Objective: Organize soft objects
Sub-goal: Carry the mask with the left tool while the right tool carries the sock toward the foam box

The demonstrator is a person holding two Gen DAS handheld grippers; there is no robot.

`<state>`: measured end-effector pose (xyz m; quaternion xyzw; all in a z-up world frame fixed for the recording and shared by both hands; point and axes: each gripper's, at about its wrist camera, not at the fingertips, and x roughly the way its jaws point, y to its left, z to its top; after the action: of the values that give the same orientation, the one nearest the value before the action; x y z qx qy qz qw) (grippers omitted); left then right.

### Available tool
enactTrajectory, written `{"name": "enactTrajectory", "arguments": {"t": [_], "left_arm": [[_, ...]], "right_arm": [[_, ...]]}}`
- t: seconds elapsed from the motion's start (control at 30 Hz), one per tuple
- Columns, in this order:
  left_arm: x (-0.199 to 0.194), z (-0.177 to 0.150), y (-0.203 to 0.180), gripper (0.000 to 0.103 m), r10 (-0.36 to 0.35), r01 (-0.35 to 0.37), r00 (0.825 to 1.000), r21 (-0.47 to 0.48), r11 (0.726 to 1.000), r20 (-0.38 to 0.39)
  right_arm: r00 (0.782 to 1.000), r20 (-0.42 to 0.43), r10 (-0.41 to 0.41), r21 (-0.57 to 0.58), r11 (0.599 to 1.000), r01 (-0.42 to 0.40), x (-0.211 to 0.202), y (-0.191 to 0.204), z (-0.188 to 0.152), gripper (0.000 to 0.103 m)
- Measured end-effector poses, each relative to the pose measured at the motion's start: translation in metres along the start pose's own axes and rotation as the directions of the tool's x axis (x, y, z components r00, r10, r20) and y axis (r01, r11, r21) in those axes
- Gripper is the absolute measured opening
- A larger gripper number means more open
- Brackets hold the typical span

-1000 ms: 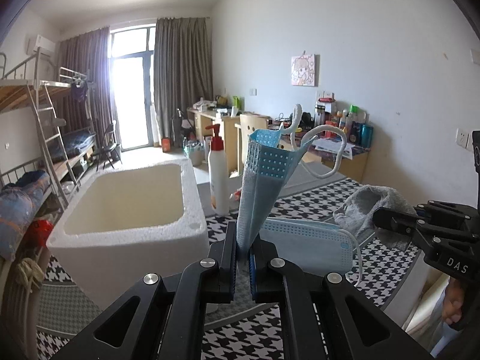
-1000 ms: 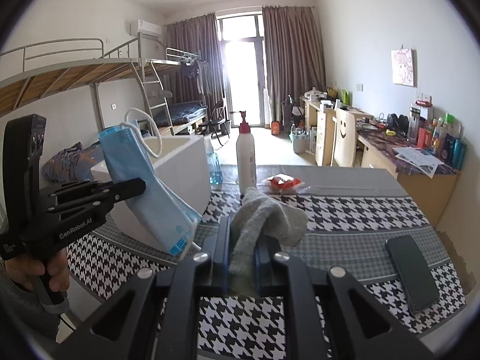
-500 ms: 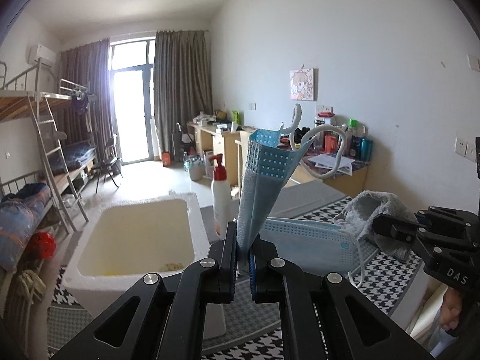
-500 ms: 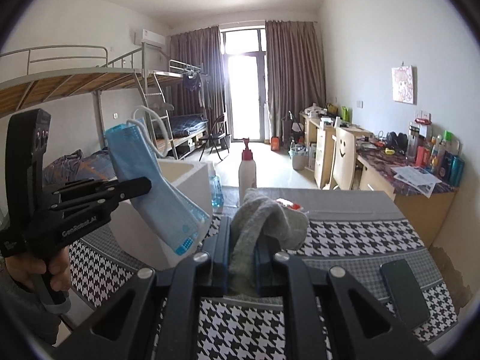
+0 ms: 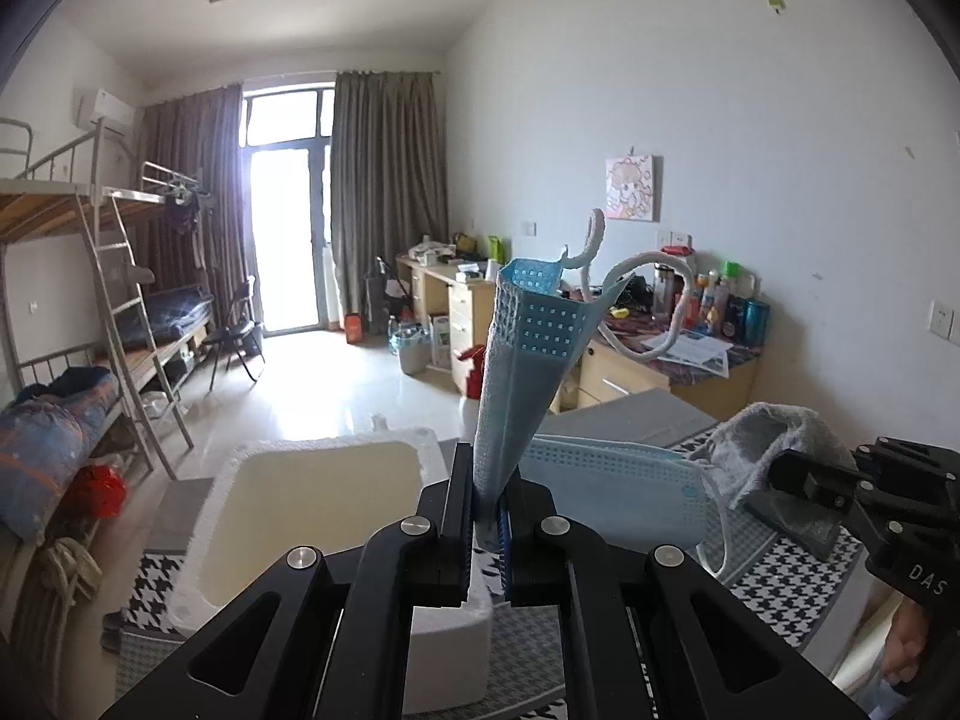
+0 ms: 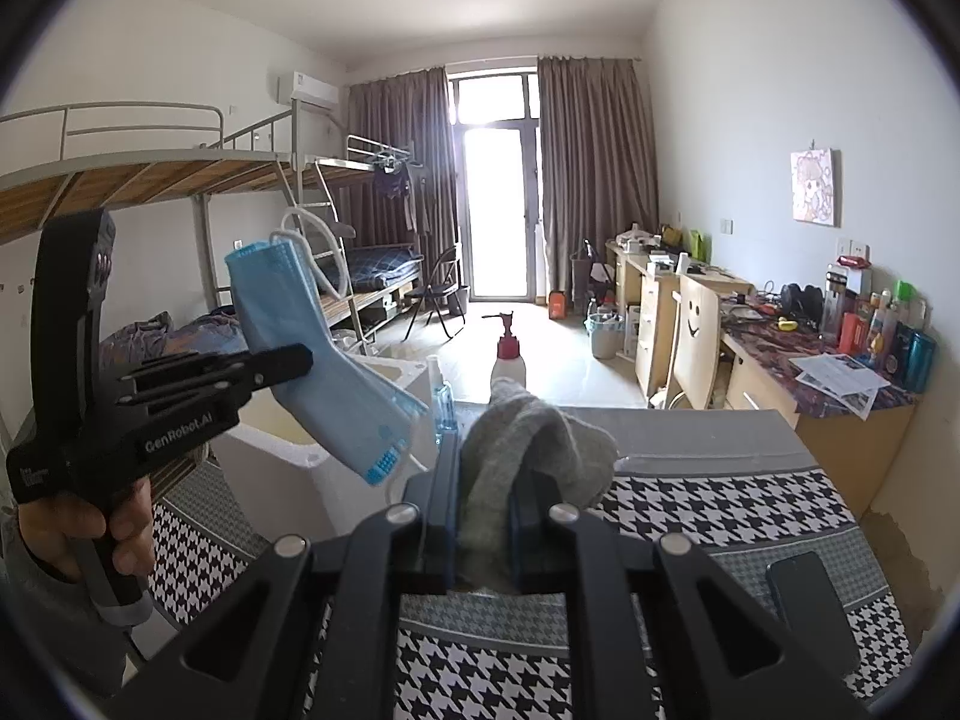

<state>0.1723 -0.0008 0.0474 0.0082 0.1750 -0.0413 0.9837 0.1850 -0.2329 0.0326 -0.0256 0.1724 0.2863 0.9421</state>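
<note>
My left gripper [image 5: 487, 531] is shut on several blue face masks [image 5: 528, 348], which stick up from the jaws with white ear loops curling above; one mask flops to the right. It shows in the right wrist view [image 6: 294, 360] holding the masks [image 6: 324, 354] high above the white foam box [image 6: 282, 468]. My right gripper [image 6: 483, 540] is shut on a grey sock [image 6: 528, 438], held above the houndstooth table. The sock also shows in the left wrist view [image 5: 762, 450]. The open foam box [image 5: 312, 516] lies below and left of the left gripper.
A pump bottle with a red top [image 6: 507, 360] and a small clear bottle [image 6: 443, 402] stand behind the box. A black phone [image 6: 804, 594] lies on the houndstooth cloth [image 6: 720, 516] at the right. Bunk beds, desks and a chair fill the room behind.
Both grippers have risen, so the box and table sit lower in both views. The masks and the sock stay clamped as before.
</note>
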Motion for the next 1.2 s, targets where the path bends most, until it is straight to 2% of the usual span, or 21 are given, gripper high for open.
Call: {"name": "enactTrajectory", "arguments": {"t": [0.23,0.4,0.87,1.0,1.2], "left_arm": [[0.002,0.006,0.011,0.007,0.033,-0.033,0.999,-0.006,0.999,0.010],[0.006,0.009,0.019,0.007,0.082,-0.081,0.997,-0.009,0.997,0.015],[0.021,0.004,0.048,0.007,0.189,-0.190,0.981,-0.054,0.980,-0.033],[0.026,0.001,0.055,0.007,0.190,-0.194,0.979,-0.070,0.978,-0.068],[0.033,-0.001,0.062,0.007,0.231,-0.238,0.968,-0.071,0.969,-0.093]], "right_arm": [[1.000,0.015,0.025,-0.003,1.000,-0.025,0.005,0.004,0.009,0.016],[0.999,0.021,0.039,-0.017,0.999,-0.039,0.010,0.009,0.016,0.016],[0.993,0.024,0.112,-0.070,0.991,-0.110,0.024,0.030,0.026,0.016],[0.991,0.017,0.131,-0.074,0.989,-0.130,0.031,0.033,0.031,0.016],[0.988,0.009,0.153,-0.088,0.985,-0.151,0.037,0.039,0.040,0.016]]}}
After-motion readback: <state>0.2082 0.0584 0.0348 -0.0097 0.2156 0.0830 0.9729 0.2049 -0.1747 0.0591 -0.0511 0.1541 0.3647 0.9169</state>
